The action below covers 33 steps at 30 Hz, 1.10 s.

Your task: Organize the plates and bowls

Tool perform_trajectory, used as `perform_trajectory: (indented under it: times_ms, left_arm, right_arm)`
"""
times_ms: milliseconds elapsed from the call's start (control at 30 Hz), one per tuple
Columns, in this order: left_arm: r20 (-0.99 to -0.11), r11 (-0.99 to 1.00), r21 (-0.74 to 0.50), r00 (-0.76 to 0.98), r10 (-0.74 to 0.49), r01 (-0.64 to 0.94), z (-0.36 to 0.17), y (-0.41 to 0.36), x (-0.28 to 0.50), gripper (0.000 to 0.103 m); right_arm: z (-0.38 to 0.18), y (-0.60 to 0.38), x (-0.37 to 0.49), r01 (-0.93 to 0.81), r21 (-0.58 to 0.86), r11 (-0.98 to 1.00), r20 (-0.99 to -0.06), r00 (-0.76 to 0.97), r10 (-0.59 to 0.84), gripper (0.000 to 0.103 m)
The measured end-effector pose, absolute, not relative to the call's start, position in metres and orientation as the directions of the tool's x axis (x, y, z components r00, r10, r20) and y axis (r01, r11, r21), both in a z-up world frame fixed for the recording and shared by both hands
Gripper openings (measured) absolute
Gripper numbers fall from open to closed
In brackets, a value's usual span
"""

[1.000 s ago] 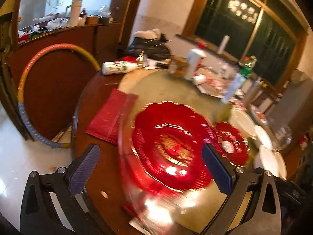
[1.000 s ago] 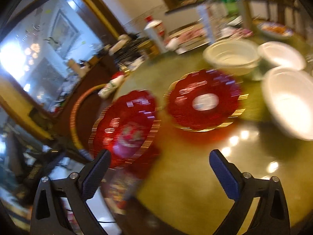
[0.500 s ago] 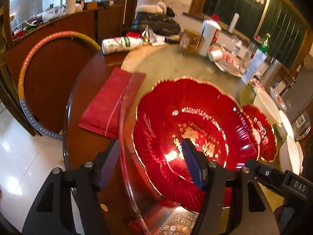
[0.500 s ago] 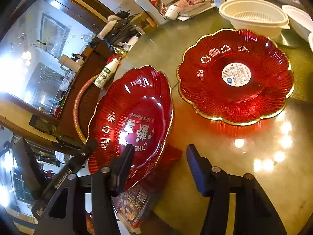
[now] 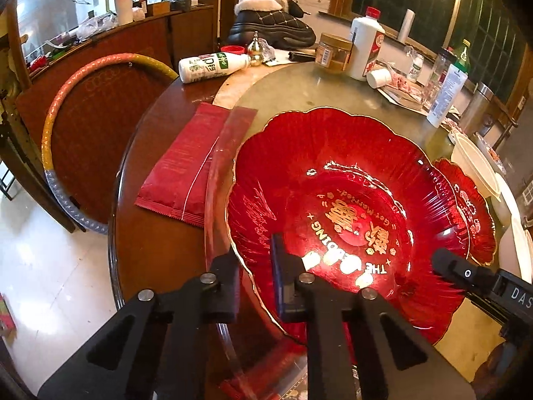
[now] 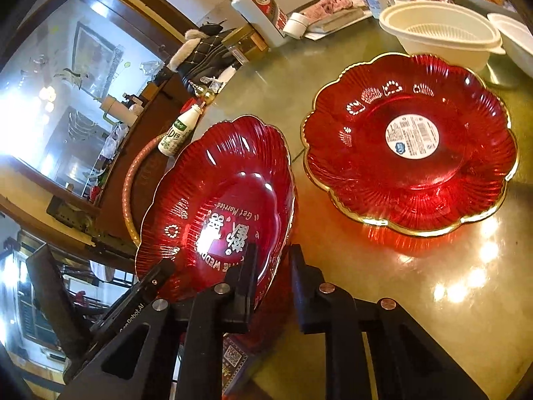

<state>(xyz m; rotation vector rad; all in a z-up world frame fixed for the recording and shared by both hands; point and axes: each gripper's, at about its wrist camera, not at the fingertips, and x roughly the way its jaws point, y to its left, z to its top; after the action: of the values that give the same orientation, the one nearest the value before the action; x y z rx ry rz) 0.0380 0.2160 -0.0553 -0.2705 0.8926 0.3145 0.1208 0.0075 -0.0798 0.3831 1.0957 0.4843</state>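
A red scalloped plate (image 5: 349, 200) with gold lettering lies at the near edge of the round glass-topped table (image 6: 433, 300). My left gripper (image 5: 255, 276) is shut on its near-left rim, one finger inside the plate and one outside. My right gripper (image 6: 273, 276) straddles the opposite rim of the same plate (image 6: 226, 193); its jaws are closing, with the rim pinched between them. A second red plate (image 6: 409, 143) with a round white sticker sits flat to the right. Behind it stand white bowls (image 6: 439, 33).
A red packet (image 5: 193, 163) lies left of the held plate on the wooden rim. At the far side are a toppled white bottle (image 5: 210, 66), a red-capped white bottle (image 5: 364, 46), a jar and other clutter. A hoop (image 5: 60, 116) leans beside the table.
Both grippers came down to the lettered plate and went from wide open to closed on its rim, one on each side. The plates stayed where they were.
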Motion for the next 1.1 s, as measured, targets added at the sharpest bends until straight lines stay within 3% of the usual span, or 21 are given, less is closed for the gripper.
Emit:
perform_trajectory:
  times_ms: [267,633,1100]
  left_arm:
    - [-0.770,0.908,-0.113,0.613,0.177,-0.404,-0.050,0.216,0.031,0.012]
    - [-0.656,0.897,-0.106,0.708,0.261,-0.430,-0.021,0.205,0.004,0.012]
    - [-0.650,0.892,-0.101,0.707,0.276,-0.441,-0.025,0.202,-0.002,0.012]
  right_arm:
    - [-0.072,0.009,0.113,-0.251,0.468,0.848,-0.732,0.427,0.530,0.017]
    - [-0.038,0.018,0.087,-0.377,0.333,0.864,-0.643,0.580,0.501,0.015]
    - [-0.037,0.020,0.081,-0.396,0.292,0.870,-0.635,0.600,0.486,0.014]
